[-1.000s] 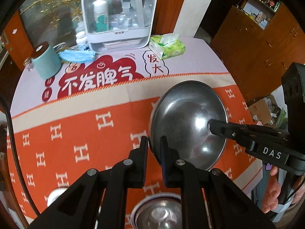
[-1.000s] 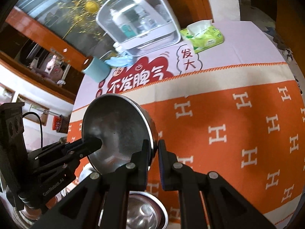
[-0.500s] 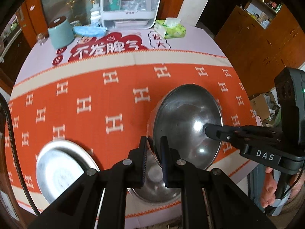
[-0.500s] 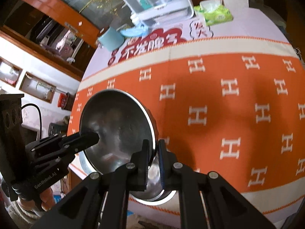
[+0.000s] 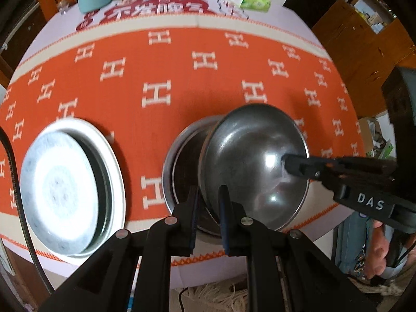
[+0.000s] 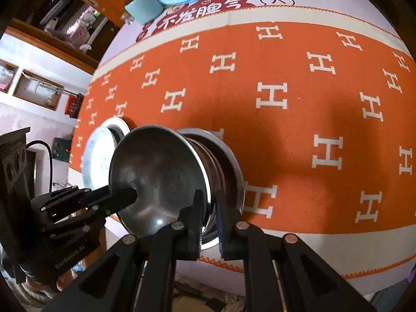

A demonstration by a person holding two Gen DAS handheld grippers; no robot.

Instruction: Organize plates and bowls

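The steel bowl (image 5: 253, 163) hangs tilted just above a second bowl (image 5: 182, 166) resting on the table (image 5: 156, 78), offset toward the right gripper's side. The left gripper (image 5: 208, 205) and right gripper (image 6: 209, 209) each clamp opposite rim edges. A white plate (image 5: 59, 182) sits apart, on the left gripper's side.

Both views are bright and evenly lit. Fisheye bending curves the cloth (image 5: 182, 83) and blackens the corners. The bowl (image 5: 254, 161) carries small white glints right of centre. The plate (image 5: 59, 189), lower left, is washed out and slightly blurred. Soft dark shadows cross the cloth (image 6: 299, 135) at right.
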